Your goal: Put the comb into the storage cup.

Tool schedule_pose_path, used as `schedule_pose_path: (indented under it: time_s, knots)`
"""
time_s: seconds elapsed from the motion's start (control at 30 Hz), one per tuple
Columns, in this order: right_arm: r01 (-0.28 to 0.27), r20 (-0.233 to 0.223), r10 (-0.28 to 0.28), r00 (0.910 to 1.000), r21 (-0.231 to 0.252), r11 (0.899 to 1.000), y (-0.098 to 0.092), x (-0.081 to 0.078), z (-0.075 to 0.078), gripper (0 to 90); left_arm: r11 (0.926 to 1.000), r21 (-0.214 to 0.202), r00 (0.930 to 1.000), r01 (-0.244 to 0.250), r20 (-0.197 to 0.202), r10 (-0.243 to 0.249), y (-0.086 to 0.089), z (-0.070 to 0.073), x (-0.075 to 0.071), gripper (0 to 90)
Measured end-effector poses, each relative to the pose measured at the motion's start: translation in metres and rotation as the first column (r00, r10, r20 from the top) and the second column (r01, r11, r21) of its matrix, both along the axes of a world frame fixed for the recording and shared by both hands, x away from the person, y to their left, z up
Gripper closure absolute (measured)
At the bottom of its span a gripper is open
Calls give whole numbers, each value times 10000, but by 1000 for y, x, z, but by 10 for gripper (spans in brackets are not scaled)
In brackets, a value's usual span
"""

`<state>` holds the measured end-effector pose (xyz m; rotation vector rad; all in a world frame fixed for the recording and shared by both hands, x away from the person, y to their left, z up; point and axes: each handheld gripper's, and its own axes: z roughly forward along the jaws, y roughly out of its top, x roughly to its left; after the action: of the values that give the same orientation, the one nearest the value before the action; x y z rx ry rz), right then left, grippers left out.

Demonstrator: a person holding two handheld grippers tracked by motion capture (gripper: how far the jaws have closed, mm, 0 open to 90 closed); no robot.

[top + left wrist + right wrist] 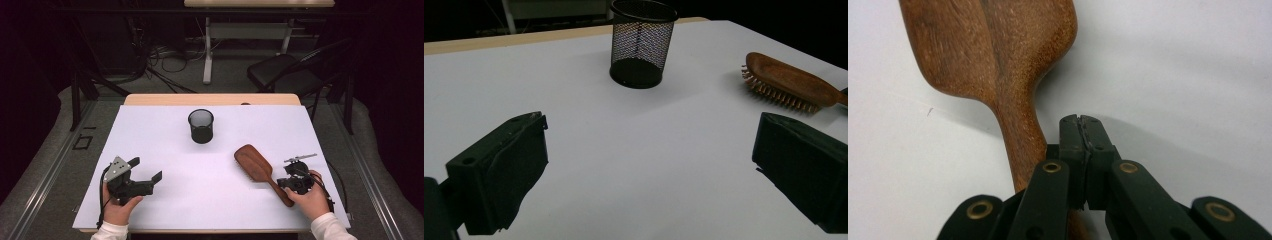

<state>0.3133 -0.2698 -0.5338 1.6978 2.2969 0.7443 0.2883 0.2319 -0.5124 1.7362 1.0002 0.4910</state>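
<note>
two hand-held grippers sit low over a white table in the high view, one at the lower left of the frame and one at the lower right. the left gripper, in a hand at the bottom left, has its jaws spread wide with nothing between them; in the left gripper view the two black jaws stand far apart at the lower corners, bare table between. the right gripper, gripped by a hand at the lower right, has its jaws pressed together and empty; in the right gripper view they meet at the centre, tips just beside the right edge of the handle of a wooden hairbrush, whether touching it cannot be told. the hairbrush lies bristles down, right of centre in the high view, its oval head toward the middle of the table and its handle running down and right to the right gripper. a black mesh cup stands upright above centre, well apart from both grippers and the brush.
</note>
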Motion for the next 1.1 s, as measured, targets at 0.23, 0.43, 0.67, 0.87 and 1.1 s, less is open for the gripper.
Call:
schedule_pose_path:
  time_s: [0.23, 0.43, 0.67, 0.87, 1.1]
  knots:
    - [-92, -76, 92, 9999, 71, 9999, 2, -6, 1, 879, 10000, 2, 10000, -17, 7, 17, 0, 0, 0, 13]
    - [-115, -4, 115, 9999, 107, 9999, 3, -8, 0, 864, 10000, 19, 10000, -16, 9, 16, 0, 0, 0, 13]
    - [-25, 234, 20, 9997, 252, 9997, 1, -10, 1, 847, 10000, 5, 10000, -43, -6, 43, 0, 0, 0, 16]
    - [37, 472, -59, 9989, 447, 9990, -1, -13, 6, 812, 10000, 17, 10000, -41, -11, 41, 0, -1, 0, 16]
    - [-153, 540, 122, 9985, 564, 9983, -2, -13, 13, 660, 10000, 29, 10000, -41, -8, 41, 0, -1, 0, 17]
